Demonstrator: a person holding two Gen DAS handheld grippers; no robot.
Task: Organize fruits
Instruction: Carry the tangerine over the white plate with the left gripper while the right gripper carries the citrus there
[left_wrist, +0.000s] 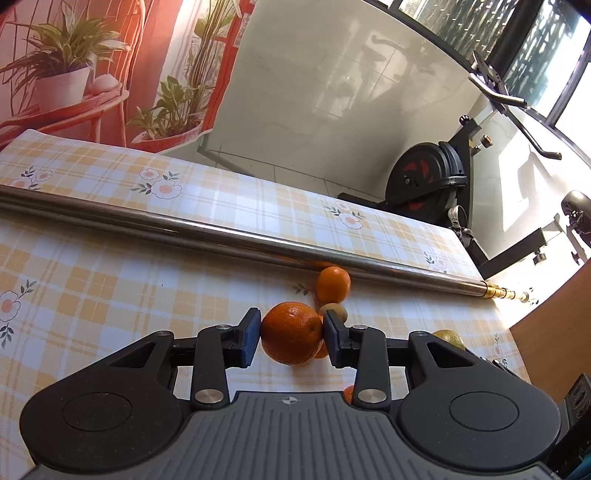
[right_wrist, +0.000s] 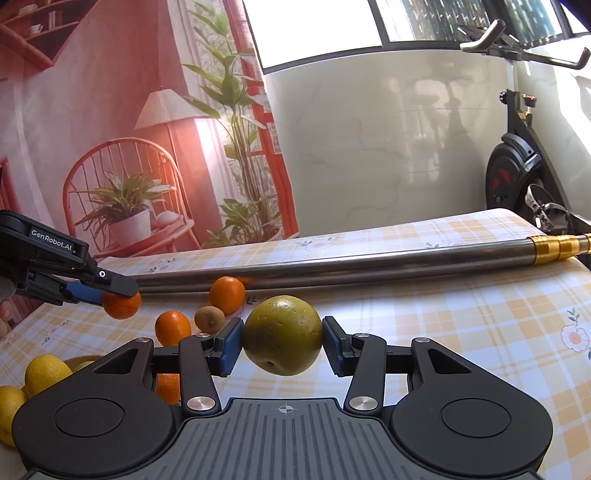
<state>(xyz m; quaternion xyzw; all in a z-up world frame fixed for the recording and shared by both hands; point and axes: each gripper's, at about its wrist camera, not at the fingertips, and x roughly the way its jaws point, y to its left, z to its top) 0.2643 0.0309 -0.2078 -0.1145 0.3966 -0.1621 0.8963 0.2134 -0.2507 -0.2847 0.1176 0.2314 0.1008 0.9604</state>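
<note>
My left gripper is shut on an orange, held just above the checked tablecloth. The right wrist view shows the same left gripper at the far left with that orange in its tips. My right gripper is shut on a yellow-green round fruit, lifted off the table. On the cloth lie another orange, a brown kiwi and a smaller orange. Yellow lemons sit at the lower left.
A long steel pole with a gold end lies across the table behind the fruit. An exercise bike stands beyond the table's far edge. A wooden surface is at the right.
</note>
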